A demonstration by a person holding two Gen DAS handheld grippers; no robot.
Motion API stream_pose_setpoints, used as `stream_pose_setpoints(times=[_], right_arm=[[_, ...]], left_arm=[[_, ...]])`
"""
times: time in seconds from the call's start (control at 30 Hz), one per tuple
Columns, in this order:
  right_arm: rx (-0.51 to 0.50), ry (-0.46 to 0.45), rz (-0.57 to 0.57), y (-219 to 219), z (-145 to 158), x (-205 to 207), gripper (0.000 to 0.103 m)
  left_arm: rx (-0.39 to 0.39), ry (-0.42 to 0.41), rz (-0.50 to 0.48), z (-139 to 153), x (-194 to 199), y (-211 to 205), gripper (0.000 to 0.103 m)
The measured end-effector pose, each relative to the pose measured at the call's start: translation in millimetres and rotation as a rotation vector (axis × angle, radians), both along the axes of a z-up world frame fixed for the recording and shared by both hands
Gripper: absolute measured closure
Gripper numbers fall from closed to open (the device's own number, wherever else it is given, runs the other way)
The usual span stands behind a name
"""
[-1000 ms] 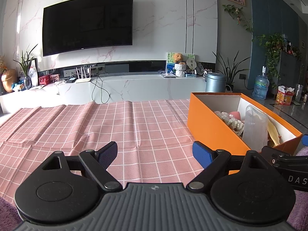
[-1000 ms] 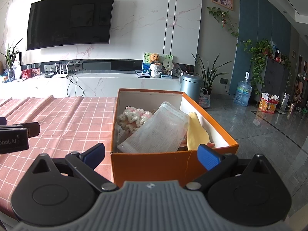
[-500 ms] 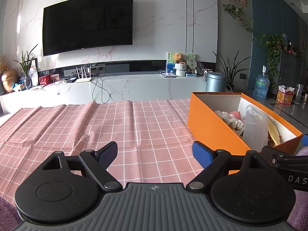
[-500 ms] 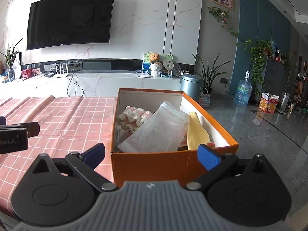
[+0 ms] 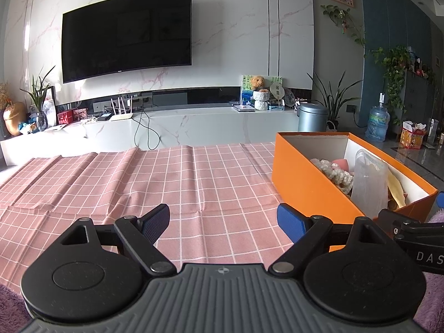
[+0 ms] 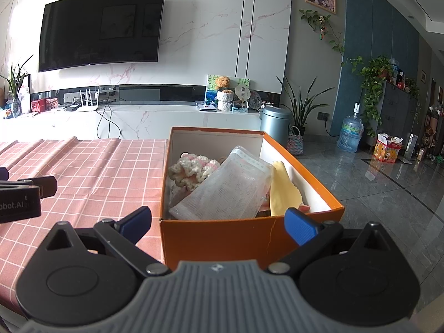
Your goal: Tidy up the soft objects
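An orange box [image 6: 222, 238] stands on the pink checked tablecloth [image 5: 138, 183], at the right in the left wrist view [image 5: 310, 186]. Inside lie a cream and pink knitted piece [image 6: 191, 168], a clear mesh pouch [image 6: 230, 191], a yellow cloth [image 6: 284, 194] and something pink [image 5: 340, 163]. My right gripper [image 6: 219, 223] is open just in front of the box's near wall, holding nothing. Over bare cloth to the box's left, my left gripper [image 5: 223, 219] is open and empty too. Part of the left gripper [image 6: 25, 194] shows at the right view's left edge.
The cloth has several creases at its far left. Beyond the table are a white TV bench [image 5: 194, 125], a wall TV [image 5: 127, 33], a grey bin [image 6: 274, 125] and a tiled floor [image 6: 374, 183] to the right. Purple fluffy fabric [image 5: 11, 308] shows at the bottom corners.
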State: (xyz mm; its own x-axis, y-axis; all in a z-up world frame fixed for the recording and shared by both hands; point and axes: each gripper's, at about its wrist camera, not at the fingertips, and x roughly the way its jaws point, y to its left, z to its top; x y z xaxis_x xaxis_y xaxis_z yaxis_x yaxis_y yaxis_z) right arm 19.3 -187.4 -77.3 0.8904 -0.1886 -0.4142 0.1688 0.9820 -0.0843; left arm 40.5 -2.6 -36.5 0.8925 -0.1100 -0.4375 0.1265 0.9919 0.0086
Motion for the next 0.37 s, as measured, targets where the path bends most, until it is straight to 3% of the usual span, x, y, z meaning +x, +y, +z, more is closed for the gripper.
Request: stream_pose_setpoints(times=[0.37], right_arm=[[0.0,0.0,0.0,0.0,0.2,0.0,0.003]], left_arm=[[0.0,-0.002,-0.005,1.2,0.3,0.2,0.001]])
